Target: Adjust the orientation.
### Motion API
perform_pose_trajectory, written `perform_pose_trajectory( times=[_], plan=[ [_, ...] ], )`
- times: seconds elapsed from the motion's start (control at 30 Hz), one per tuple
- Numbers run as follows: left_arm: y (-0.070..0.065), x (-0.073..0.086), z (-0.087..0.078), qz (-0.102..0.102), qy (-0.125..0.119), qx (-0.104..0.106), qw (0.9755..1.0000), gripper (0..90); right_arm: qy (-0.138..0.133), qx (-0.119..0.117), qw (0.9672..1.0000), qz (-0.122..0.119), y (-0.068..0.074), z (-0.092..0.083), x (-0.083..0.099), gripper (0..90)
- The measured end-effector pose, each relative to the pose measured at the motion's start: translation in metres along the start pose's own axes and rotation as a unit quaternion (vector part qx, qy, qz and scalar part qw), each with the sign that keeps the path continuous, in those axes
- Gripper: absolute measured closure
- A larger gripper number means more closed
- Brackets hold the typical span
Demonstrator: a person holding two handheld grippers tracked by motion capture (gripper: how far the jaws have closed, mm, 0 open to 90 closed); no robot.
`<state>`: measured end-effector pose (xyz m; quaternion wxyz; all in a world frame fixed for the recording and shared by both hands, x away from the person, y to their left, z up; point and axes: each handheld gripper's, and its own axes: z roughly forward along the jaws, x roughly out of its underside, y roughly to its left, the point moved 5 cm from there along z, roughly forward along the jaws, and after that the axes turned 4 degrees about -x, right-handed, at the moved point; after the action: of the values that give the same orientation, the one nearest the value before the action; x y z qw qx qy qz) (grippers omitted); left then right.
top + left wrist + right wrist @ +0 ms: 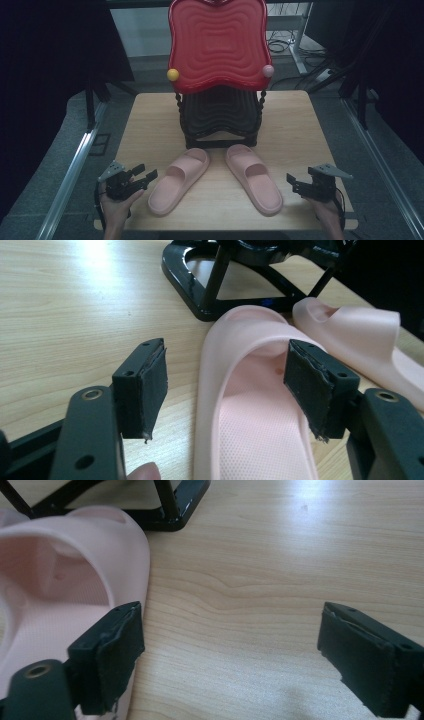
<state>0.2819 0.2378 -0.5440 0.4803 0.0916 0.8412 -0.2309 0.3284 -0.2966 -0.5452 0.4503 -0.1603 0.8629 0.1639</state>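
Observation:
Two pink slippers lie on the wooden table (300,125) in front of a rack. The left slipper (179,180) (250,435) angles toward my left gripper (144,173) (227,387). That gripper is open just above the slipper's heel, with the slipper's outer rim between its jaws and the pads (150,385) clear of it. The right slipper (253,177) (50,585) lies just left of my right gripper (292,184) (235,655). This gripper is open wide over bare wood, its left pad (117,655) beside the slipper's edge.
A tiered rack stands at the middle of the table: a red wavy top tray (217,42) with a yellow knob (173,74) and a pink knob (268,70), above black shelves (218,117). Its black base (210,300) (170,515) lies just beyond the slippers. Metal rails flank the table.

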Motion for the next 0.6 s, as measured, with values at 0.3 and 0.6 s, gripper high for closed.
perform_pose_trajectory(
  times=[0.3, 0.6],
  plan=[
    [0.006, 0.005, -0.007, 0.018, 0.02, -0.012, 0.9996, 78.4, -0.024, -0.012, 0.9996, 0.012, -0.001, -0.012, 0.001, 17.3],
    [0.015, 0.013, -0.015, 0.04, 0.057, -0.043, 0.9966, 90.0, -0.032, -0.018, 0.9992, 0.016, 0.001, -0.018, 0.0, 17.5]
  ],
)
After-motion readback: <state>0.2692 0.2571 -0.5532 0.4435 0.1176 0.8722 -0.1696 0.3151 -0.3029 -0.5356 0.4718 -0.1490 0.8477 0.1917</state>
